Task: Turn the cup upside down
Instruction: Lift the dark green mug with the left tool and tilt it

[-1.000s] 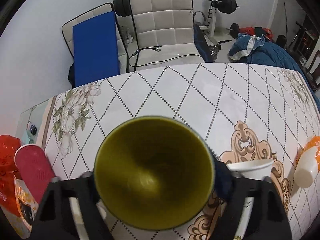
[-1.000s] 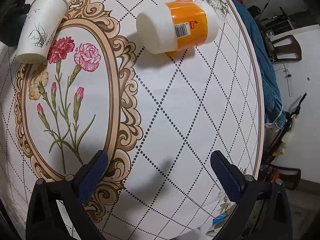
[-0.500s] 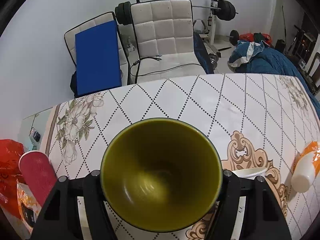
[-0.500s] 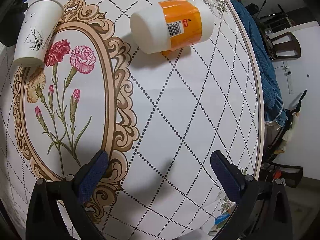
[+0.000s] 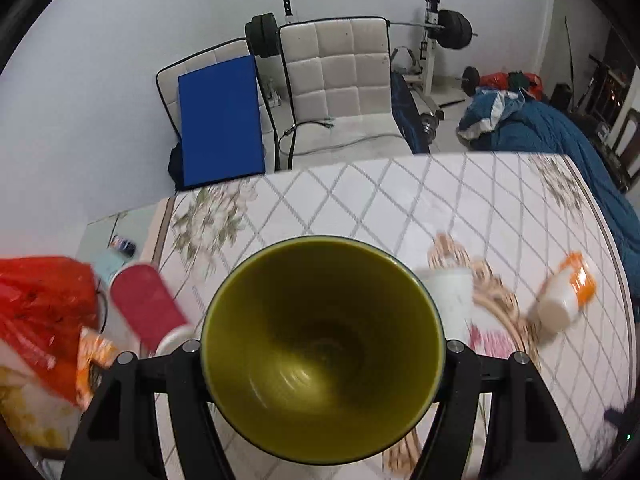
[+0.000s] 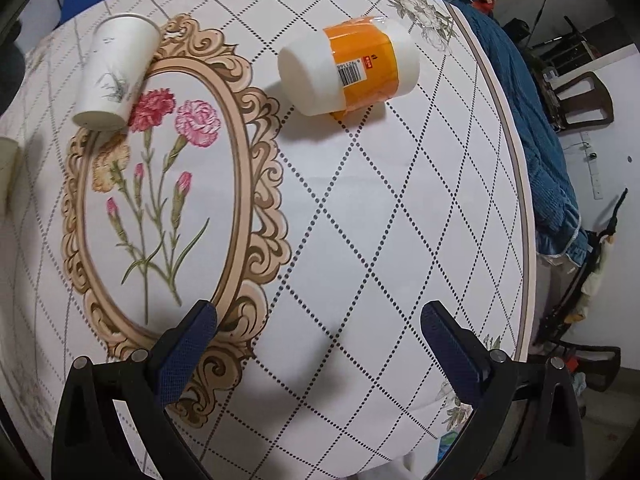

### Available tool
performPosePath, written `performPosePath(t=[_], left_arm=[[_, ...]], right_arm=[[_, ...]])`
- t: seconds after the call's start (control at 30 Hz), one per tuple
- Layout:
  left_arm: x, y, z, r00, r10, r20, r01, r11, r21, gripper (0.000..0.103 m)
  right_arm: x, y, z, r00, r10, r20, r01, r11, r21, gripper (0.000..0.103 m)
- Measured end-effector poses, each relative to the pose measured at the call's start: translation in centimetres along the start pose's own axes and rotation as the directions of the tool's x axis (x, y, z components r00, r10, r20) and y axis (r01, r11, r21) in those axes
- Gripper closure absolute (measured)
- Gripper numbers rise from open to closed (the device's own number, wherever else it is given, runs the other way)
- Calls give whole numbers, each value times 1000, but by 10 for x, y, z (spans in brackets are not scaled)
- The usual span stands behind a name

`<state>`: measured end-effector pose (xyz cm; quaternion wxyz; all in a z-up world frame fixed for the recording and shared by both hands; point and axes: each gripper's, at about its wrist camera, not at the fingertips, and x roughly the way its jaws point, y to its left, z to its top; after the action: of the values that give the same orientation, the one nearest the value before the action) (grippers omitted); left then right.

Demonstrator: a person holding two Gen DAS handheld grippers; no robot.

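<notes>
Clamped between the left gripper's (image 5: 322, 350) 2 fingers is the green cup (image 5: 322, 348), held above the table (image 5: 400, 200) with its open mouth facing the camera and filling the lower middle of the left wrist view. Beyond it stand a white paper cup (image 5: 450, 294) and a red cup (image 5: 146, 306), with an orange-and-white jar (image 5: 564, 300) lying on its side. Right gripper (image 6: 320, 344) hovers over the tablecloth, fingers spread wide apart around nothing.
</notes>
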<state>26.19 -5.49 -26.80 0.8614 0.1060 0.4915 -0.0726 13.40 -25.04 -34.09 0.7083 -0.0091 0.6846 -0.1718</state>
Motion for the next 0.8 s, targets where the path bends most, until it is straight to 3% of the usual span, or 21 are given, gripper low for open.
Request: performPosePath(t=[0.2, 0.43, 0.67, 0.8], left_arm=[[-33, -22, -57, 993, -12, -121, 17, 999, 35, 36], [-47, -48, -130, 960, -29, -279, 34, 999, 14, 36], [-49, -58, -175, 900, -101, -423, 83, 995, -62, 36], [-38, -71, -195, 841, -143, -522, 125, 990, -69, 36]], right_arm=[[-7, -2, -28, 997, 66, 31, -64, 997, -45, 0], [-2, -3, -61, 987, 163, 16, -160, 981, -112, 0], [16, -14, -94, 968, 239, -77, -247, 962, -120, 0], [24, -26, -108, 964, 243, -108, -255, 961, -109, 0]])
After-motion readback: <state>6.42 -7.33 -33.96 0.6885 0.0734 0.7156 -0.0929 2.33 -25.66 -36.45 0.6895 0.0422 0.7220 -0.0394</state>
